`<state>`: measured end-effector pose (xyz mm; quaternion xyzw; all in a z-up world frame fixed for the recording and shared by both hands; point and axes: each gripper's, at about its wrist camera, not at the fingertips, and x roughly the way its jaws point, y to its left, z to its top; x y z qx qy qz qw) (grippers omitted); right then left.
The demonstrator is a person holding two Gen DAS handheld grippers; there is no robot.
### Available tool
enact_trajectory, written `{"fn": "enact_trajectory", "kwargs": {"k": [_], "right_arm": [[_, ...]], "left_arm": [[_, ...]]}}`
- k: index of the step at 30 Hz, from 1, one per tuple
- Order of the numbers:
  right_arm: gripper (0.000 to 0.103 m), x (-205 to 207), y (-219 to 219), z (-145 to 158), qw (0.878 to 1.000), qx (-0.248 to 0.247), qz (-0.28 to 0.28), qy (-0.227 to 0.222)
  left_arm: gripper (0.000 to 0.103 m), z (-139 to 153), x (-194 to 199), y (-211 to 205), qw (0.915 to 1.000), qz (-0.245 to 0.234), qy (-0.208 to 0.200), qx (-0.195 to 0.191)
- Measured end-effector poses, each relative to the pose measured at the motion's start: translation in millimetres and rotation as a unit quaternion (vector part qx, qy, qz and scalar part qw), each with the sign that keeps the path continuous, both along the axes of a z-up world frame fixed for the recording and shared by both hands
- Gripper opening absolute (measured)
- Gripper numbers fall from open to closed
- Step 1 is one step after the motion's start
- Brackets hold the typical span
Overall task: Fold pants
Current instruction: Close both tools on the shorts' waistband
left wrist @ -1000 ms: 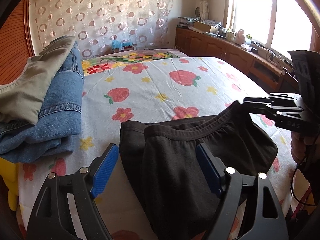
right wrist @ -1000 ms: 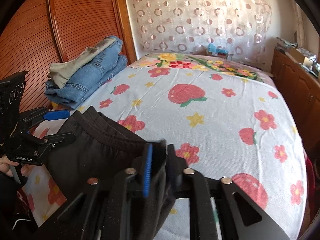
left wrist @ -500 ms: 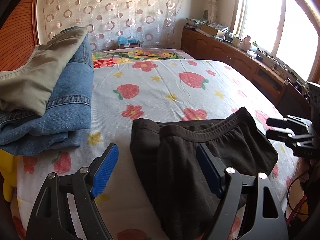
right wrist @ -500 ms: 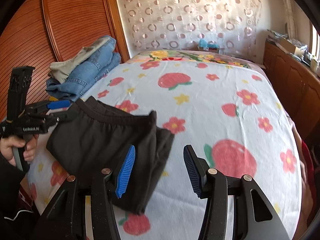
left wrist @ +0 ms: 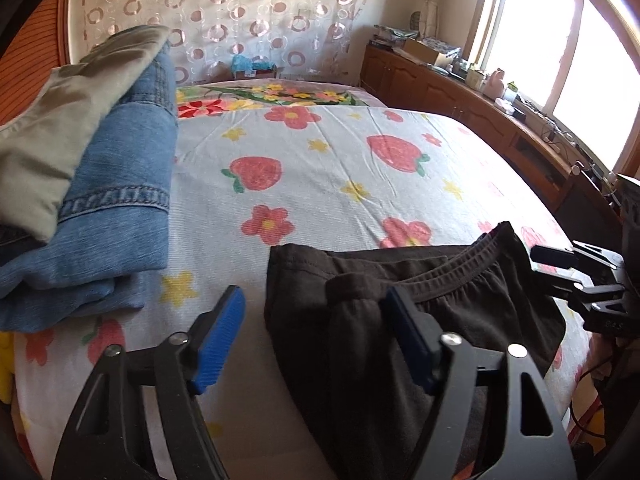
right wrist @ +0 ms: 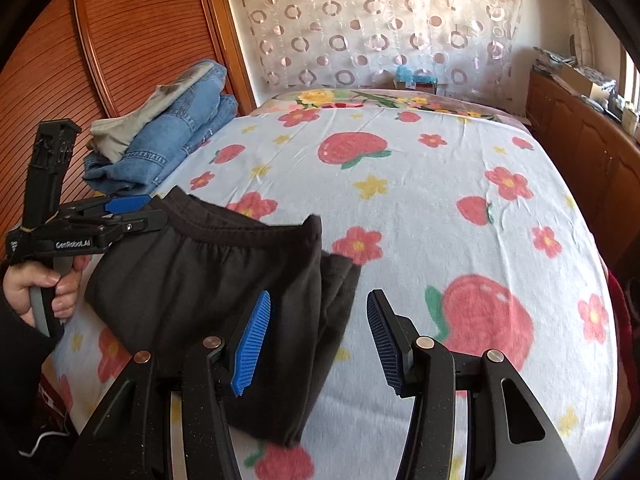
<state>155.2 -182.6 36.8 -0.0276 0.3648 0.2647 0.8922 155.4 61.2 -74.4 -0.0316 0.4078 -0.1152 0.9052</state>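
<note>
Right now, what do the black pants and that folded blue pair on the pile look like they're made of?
Black pants: soft matte knit, probably cotton jersey; gathered elastic waistband, limp drape. Blue pair: denim, faded wash; visible twill grain, thick stitched seam.

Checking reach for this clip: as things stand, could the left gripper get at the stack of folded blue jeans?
Probably yes. The left gripper is open, and only bare strawberry-print bedsheet lies between it and the stack of folded blue jeans; the black pants sit to its other side.
</note>
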Motion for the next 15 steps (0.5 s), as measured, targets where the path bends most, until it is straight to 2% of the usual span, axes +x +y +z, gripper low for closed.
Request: {"fn": "enact_trajectory", "kwargs": {"k": [3, 10, 12, 15], "right_arm": [[0.052, 7.8, 5.5, -1.8, 1.000, -0.005, -0.004, 0.003], [0.052, 17.9, 12.9, -6.8, 1.000, -0.011, -0.004, 0.015], [0.041, 19.2, 18.2, -7.5, 1.000, -0.012, 0.006, 0.014], [0.041, 21.7, 22.8, -7.8, 1.000, -0.022, 0.010, 0.007]], "left_arm": [[0.058, -3.1, 1.5, -1.3, 0.9999, -0.009, 0.004, -0.004], [0.056, -6.8, 0.9, 0.2, 0.9998, -0.011, 0.004, -0.015], [0.056, -6.5, 0.1, 1.1, 0.9998, -0.011, 0.004, -0.016], [0.056, -6.4, -0.3, 1.5, 0.9998, -0.011, 0.003, -0.017]]}}
